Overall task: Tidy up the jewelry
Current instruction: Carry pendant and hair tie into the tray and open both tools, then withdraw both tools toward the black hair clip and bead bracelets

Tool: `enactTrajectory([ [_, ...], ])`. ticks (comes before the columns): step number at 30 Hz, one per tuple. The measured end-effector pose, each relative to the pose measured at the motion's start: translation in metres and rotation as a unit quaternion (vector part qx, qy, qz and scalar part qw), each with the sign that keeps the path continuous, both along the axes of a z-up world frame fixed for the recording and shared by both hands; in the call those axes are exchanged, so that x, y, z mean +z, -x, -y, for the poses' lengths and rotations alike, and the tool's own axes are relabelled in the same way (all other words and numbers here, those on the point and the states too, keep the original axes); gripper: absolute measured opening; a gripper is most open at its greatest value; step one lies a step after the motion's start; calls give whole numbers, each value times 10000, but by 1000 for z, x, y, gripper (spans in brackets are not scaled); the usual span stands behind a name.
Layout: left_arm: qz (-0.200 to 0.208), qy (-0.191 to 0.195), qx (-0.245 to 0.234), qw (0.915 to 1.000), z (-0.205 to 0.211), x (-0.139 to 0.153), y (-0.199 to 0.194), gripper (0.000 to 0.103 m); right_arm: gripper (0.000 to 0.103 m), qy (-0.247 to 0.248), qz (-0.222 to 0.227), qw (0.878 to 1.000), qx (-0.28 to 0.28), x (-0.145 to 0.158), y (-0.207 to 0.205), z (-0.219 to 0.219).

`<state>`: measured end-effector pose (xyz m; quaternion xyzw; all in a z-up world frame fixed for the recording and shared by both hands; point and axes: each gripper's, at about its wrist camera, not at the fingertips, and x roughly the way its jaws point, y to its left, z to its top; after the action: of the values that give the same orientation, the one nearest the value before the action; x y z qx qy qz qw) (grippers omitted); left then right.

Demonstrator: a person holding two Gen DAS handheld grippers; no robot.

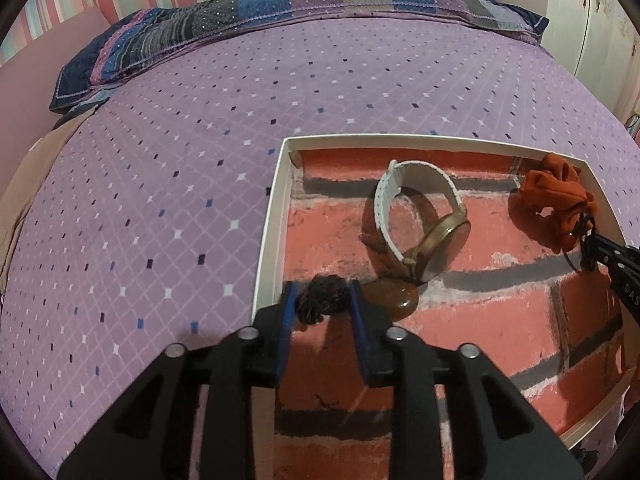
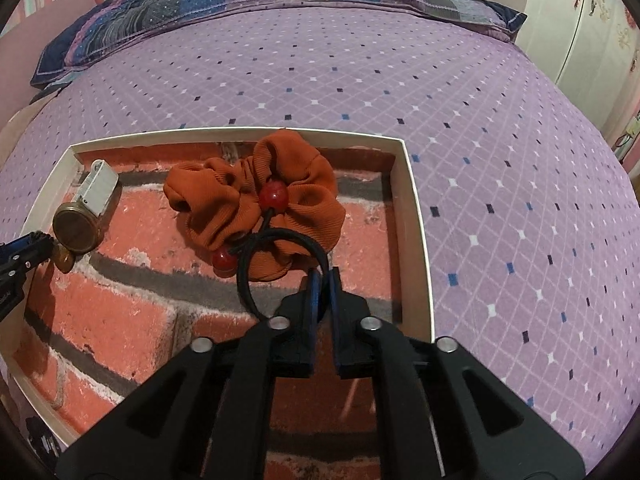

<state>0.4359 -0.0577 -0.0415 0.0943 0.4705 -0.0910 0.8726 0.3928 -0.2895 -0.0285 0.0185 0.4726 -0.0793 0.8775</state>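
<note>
Black linkage arms with blue-lined fingers fill the lower edge of both wrist views. Left gripper (image 1: 322, 300): its fingers stand a little apart with a dark, tufted hair tie (image 1: 320, 300) between them; whether the pads press on the tuft cannot be told, since its rear is hidden by the fingers. Just right of that tuft lies a glossy amber stone (image 1: 394, 298), smooth and rounded, partly covered by the watch's case.

Right gripper (image 2: 323, 280): its fingers are nearly together, with a thin black elastic loop (image 2: 256, 268) passing into the narrow gap; the strand's end vanishes there, so contact is unclear. The loop carries two shiny red beads (image 2: 273, 196) and lies over the orange scrunchie (image 2: 256, 200), a ruffled, ribbed cloth ring.

All of these sit inside a shallow tray (image 1: 269, 216) with thin cream walls and a printed brick-pattern floor. Its near edge is cut off by the frame in both views. Toward the tray's far wall from the amber stone, a watch (image 1: 420, 220) stands on edge: white ribbed strap curved into a hoop, round brass-coloured case, dial not legible.

The tray rests on a bed (image 1: 160, 200) covered in lilac cloth with a small diamond grid; a patchwork pillow (image 1: 240, 12) lies beyond the tray, against a striped wall.
</note>
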Motion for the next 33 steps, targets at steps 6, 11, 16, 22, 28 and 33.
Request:
enactTrajectory([
  [6, 258, 24, -84, 9996, 1, 20, 15, 58, 46, -105, 205, 9997, 44, 12, 7, 3],
  [11, 376, 244, -133, 9989, 1, 39, 31, 65, 84, -239, 725, 9971, -14, 39, 28, 9],
  [16, 716, 246, -166, 9970, -3, 62, 55, 78, 94, 134, 1341, 9908, -129, 72, 60, 8],
  [22, 1042, 421, -112, 9936, -28, 83, 94, 81, 98, 381, 1892, 9809, -241, 96, 109, -1],
  [28, 1396, 471, -26, 9891, -57, 88, 139, 94, 99, 435, 2086, 9766, -284, 95, 151, -21],
  [33, 1427, 283, -96, 9893, -63, 75, 166, 94, 99, 423, 2115, 9763, -199, 86, 174, -40],
])
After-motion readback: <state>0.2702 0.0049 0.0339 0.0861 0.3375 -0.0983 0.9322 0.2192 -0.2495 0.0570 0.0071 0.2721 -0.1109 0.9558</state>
